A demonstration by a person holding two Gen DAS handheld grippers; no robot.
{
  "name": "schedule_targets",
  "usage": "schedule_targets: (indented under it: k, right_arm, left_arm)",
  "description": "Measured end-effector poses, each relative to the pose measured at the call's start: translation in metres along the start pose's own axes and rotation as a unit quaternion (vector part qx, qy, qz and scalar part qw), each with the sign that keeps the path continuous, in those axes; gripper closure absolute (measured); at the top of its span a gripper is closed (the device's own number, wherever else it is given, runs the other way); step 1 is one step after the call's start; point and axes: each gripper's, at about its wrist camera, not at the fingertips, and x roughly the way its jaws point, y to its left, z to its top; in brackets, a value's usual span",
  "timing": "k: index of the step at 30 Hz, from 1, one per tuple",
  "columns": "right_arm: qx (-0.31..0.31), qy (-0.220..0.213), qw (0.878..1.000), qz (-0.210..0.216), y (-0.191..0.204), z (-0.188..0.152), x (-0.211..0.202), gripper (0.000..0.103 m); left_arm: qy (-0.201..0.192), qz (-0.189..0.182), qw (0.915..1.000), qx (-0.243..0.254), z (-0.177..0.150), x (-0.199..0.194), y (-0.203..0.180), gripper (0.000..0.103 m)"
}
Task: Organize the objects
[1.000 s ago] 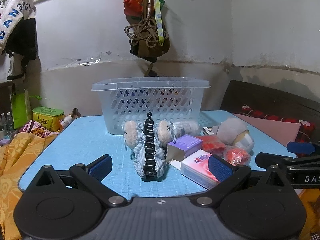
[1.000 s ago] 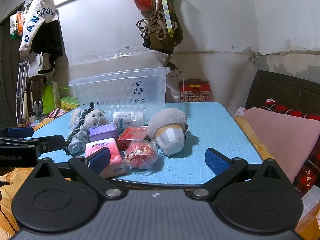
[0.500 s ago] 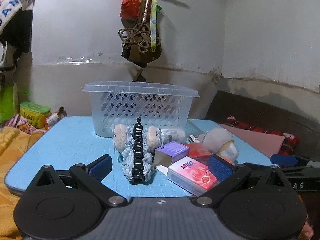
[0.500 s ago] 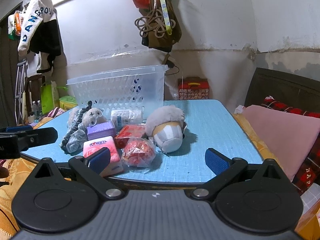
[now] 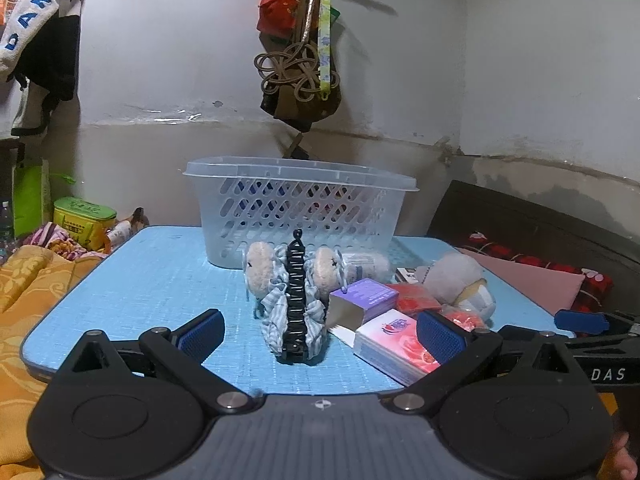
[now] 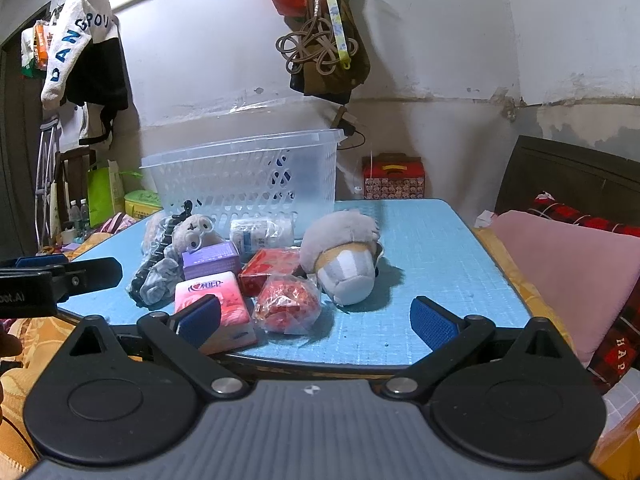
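A clear plastic basket stands at the back of the blue table; it also shows in the right wrist view. In front of it lie a black hair claw on striped cloth, a purple box, a pink tissue pack, a red box, a red bagged item, a small white bottle and a grey plush. My left gripper is open and empty, just short of the hair claw. My right gripper is open and empty at the table's front edge.
A pink pillow and a red plaid cloth lie on the bed at the right. An orange blanket and a green tin sit left of the table. Bags and cord hang on the wall above the basket.
The left gripper's view has swung and drawn slightly nearer the hair claw. The right gripper has barely moved. Both stay open; no object has moved.
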Motion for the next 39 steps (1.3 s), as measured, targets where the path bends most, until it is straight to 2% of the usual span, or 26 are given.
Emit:
schedule_targets:
  k: [36,39]
  right_arm:
    - [0.005,0.007,1.0,0.009,0.001,0.007,0.02,0.0]
    - [-0.007,0.001,1.0,0.005,0.001,0.009,0.021,0.0]
  left_arm:
    - [0.011,-0.011,0.9998,0.007,-0.004,0.017,0.003,0.0]
    - [-0.003,-0.011,0.9999,0.01,0.0,0.018,0.006,0.0]
